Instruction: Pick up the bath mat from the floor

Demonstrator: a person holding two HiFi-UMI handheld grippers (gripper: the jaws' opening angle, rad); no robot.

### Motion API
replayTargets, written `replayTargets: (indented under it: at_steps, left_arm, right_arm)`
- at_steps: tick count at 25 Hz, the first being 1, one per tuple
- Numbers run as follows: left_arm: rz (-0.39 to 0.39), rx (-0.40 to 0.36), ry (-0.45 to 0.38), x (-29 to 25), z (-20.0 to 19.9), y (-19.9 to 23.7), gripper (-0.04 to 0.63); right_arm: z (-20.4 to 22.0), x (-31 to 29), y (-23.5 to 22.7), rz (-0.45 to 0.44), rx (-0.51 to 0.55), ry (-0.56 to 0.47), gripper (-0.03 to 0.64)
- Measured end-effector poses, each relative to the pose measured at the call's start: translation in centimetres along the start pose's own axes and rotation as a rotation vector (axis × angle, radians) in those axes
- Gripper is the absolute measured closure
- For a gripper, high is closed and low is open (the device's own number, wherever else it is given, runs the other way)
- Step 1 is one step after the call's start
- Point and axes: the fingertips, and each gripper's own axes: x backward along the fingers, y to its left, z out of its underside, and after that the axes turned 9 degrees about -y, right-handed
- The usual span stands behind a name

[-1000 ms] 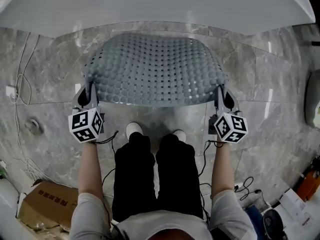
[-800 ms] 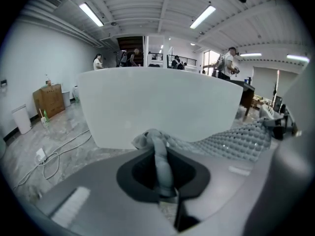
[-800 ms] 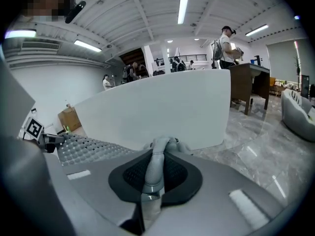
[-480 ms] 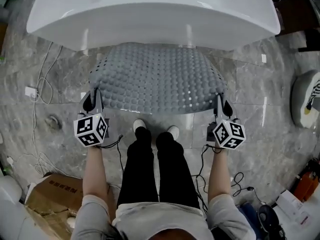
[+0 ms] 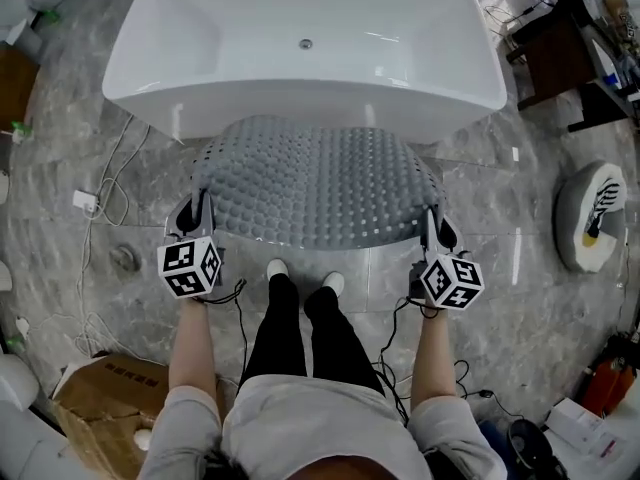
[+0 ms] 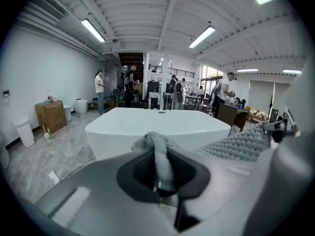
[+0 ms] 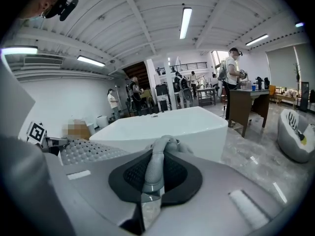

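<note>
The grey studded bath mat hangs stretched in the air between my two grippers, in front of the white bathtub. My left gripper is shut on the mat's left near corner; a pinched fold of mat stands up between its jaws. My right gripper is shut on the right near corner, with a grey fold squeezed between its pads. The mat's studded surface shows off to the right in the left gripper view and at the left in the right gripper view.
Grey marble floor lies all round. The person's feet stand below the mat. A cardboard box lies at lower left, cables and a socket at left, a round white object at right, dark furniture at top right.
The mat and both grippers have risen from near the floor; the whole bathtub and more of the room have come into the head view. Both grips hold unchanged.
</note>
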Motion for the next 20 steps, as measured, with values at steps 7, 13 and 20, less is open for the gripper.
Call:
replayTargets:
  at_steps: [7, 13, 20]
  left_arm:
    - [0.006, 0.004, -0.059, 3.8, -6.9, -0.8, 0.572]
    - [0.008, 0.002, -0.098, 5.8, -10.8, -1.2, 0.572]
    - [0.020, -0.015, -0.170, 6.9, -15.5, -2.1, 0.572]
  right_arm:
    - [-7.2, 3.8, 0.8, -0.020, 0.005, -0.048, 0.592]
    - [-11.3, 5.3, 1.2, -0.042, 0.027, -0.081, 0.592]
    - [-16.0, 6.2, 1.2, -0.067, 0.046, -0.148, 0.592]
